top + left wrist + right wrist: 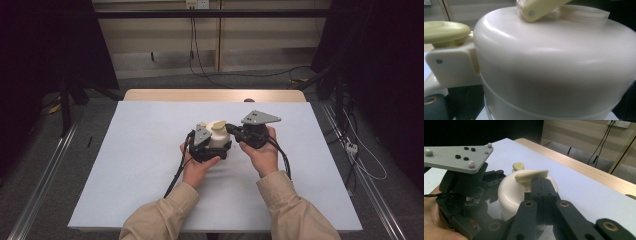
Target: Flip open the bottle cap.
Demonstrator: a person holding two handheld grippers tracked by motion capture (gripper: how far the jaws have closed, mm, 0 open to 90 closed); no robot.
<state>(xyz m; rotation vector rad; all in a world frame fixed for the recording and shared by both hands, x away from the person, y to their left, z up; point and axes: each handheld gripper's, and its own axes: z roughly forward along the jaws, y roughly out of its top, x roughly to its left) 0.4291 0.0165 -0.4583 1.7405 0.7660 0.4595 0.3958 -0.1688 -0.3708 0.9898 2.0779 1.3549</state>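
Cream plastic pot (218, 137), round and lidded, sits near the middle of the pale blue table (130, 165), between the two grippers; its domed lid is on, so whatever may be inside is hidden. On top of the lid lies a pale yellow handle (531, 176), a flat bar, and at the pot's far side a round yellow knob (518, 166) stands on a cream bracket — in the left gripper view that knob (445, 31) shows at the left, above the bracket's flat plate (451, 66), with the pot's wall (554, 72) very close to the lens. The left gripper (202, 145) is pressed against the pot's left side, held in the person's left hand (196, 169); its jaws are not clear in any view, so I cannot tell whether they clasp the pot or merely rest beside it. The right gripper (541, 188) comes in from the pot's right side, held in the right hand (262, 152) — its two black jaws stand closed together, with no gap visible between them, their tips at the underside of the yellow handle's near end and touching it or very nearly so. Whether any of the handle is pinched between them cannot be made out.
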